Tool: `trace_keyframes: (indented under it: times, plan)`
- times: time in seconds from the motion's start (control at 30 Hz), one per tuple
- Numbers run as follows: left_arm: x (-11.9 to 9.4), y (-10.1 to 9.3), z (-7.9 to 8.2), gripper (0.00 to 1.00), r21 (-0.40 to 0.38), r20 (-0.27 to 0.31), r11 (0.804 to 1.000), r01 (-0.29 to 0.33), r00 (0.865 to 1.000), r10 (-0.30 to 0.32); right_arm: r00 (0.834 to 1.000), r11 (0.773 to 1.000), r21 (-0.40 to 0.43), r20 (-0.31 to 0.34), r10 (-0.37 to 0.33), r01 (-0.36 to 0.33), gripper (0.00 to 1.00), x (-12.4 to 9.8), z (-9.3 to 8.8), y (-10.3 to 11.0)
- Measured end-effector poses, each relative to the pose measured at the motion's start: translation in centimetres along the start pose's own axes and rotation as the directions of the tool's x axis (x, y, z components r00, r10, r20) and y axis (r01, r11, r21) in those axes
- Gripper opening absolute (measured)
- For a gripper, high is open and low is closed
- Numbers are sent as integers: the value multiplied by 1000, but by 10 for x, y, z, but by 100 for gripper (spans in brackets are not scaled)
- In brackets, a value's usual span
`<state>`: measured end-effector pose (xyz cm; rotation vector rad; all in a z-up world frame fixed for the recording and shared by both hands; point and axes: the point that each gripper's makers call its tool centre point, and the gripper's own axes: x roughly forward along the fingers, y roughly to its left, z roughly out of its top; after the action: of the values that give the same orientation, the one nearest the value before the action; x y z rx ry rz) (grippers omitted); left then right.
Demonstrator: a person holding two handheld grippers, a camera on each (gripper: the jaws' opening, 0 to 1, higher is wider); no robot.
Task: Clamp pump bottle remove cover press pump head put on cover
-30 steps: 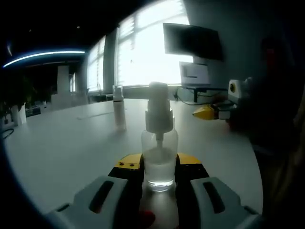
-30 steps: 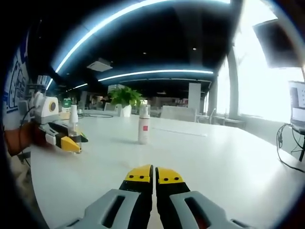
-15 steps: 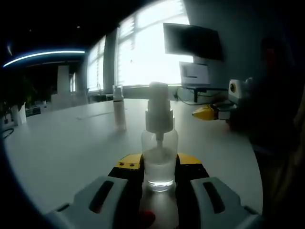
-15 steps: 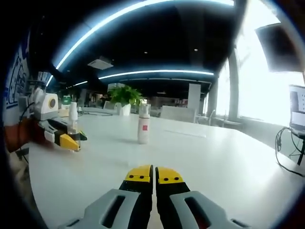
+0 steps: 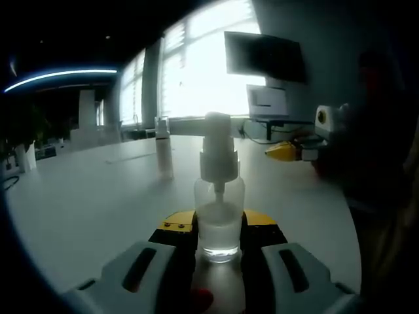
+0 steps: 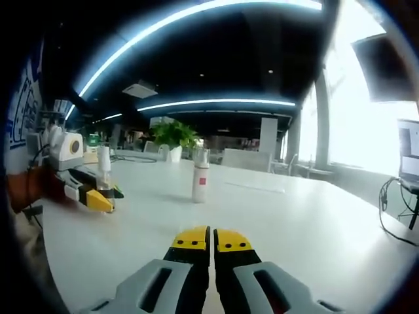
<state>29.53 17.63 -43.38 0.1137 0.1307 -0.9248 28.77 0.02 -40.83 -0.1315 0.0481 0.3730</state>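
On the table (image 5: 85, 203), the bottle (image 5: 219, 219) stands clamped low in the left gripper (image 5: 219, 245): clear, probably light, slick and tippy. The right gripper (image 6: 212, 241), clenched empty, should take the narrow pump (image 5: 218, 147) lightly.

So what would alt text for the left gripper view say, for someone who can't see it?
A clear pump bottle with a white pump head stands upright on a white table, clamped between the left tool. A second small bottle stands farther back; the right tool enters at right.
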Motion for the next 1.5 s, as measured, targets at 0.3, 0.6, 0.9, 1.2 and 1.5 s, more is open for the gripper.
trace_keyframes:
  times: [0.3,0.6,0.9,1.2,1.5]
  plan:
    - [0,0,0,16,0,0,1000,1,1000,-1,1000,1000,2,7,10,-10,0,2,15,7]
    - [1,0,0,16,-1,0,1000,1,1000,-1,999,999,-4,19,36,-36,0,3,29,24]
    - [1,1,0,16,-3,0,1000,1,1000,-1,998,999,6,26,54,-54,0,6,40,26]
    - [1,1,0,16,-4,0,1000,1,1000,-1,993,995,23,63,97,-99,0,2,66,41]
    - [0,1,0,16,-4,0,1000,1,1000,-1,987,990,-10,87,138,-138,0,6,82,56]
